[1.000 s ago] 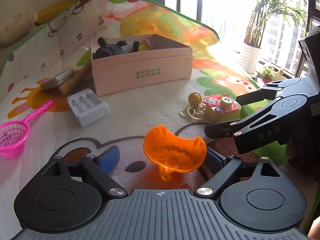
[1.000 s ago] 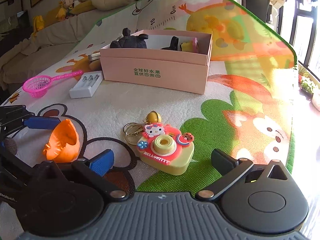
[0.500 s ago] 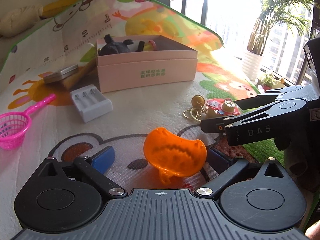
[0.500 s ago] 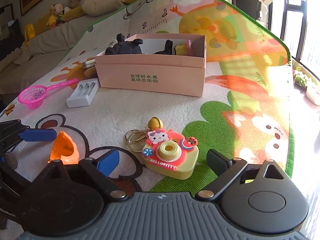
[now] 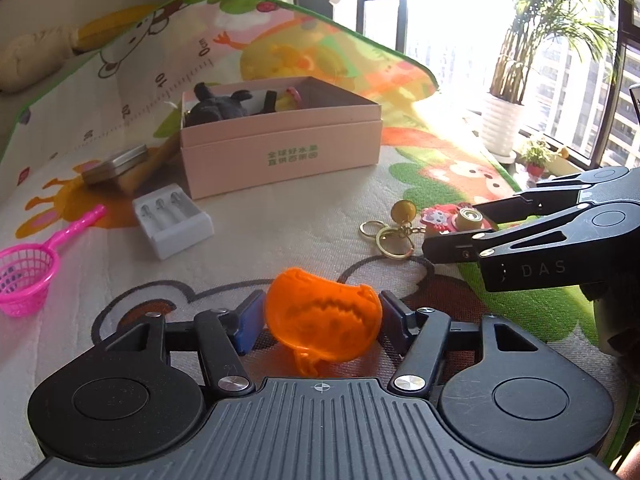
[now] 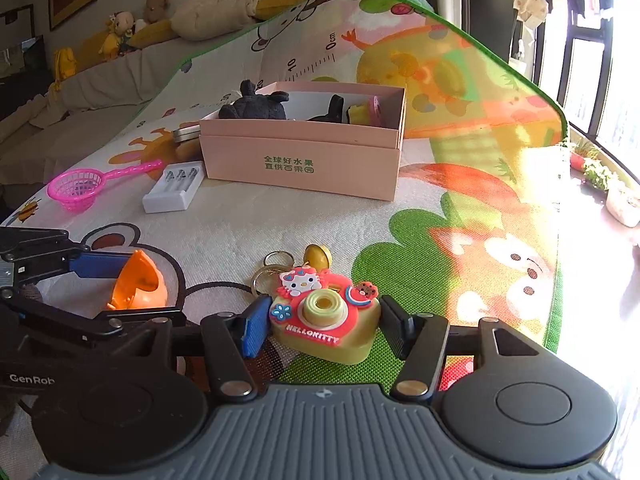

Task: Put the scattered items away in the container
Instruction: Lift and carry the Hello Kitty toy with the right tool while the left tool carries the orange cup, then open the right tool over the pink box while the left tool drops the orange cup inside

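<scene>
on woven cartoon mat, left hand-held gripper pinches ridged orange shell; right hand-held gripper closing around rubbery camera keychain.

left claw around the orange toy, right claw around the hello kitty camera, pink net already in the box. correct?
Not quite. The pink net is not in the pink box; the right wrist view shows it lying on the mat left of the box. The rest stands: left claw closing around the orange toy, right claw closing around the camera.

My right hand-held gripper is closing its jaws around the yellow-and-red rubber toy camera keychain on the cartoon-printed play mat, near the pink cardboard box.
</scene>
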The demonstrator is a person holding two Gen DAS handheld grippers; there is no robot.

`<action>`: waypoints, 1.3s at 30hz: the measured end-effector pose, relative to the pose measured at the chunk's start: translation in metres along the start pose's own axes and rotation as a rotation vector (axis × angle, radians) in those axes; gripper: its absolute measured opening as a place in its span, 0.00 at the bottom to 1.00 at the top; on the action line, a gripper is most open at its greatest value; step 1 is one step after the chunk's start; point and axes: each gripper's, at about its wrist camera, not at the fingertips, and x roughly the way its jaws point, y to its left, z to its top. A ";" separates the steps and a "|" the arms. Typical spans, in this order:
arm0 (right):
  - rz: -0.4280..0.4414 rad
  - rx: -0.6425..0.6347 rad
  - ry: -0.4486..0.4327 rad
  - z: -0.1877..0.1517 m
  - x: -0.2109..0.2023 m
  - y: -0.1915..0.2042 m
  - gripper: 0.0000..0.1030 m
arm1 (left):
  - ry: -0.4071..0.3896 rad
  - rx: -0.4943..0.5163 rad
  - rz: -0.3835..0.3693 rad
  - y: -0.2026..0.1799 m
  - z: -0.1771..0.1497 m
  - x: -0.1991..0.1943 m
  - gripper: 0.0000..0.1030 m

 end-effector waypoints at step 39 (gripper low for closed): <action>0.113 0.105 -0.264 0.215 -0.013 -0.062 0.57 | -0.332 0.192 0.065 0.012 0.179 0.069 0.90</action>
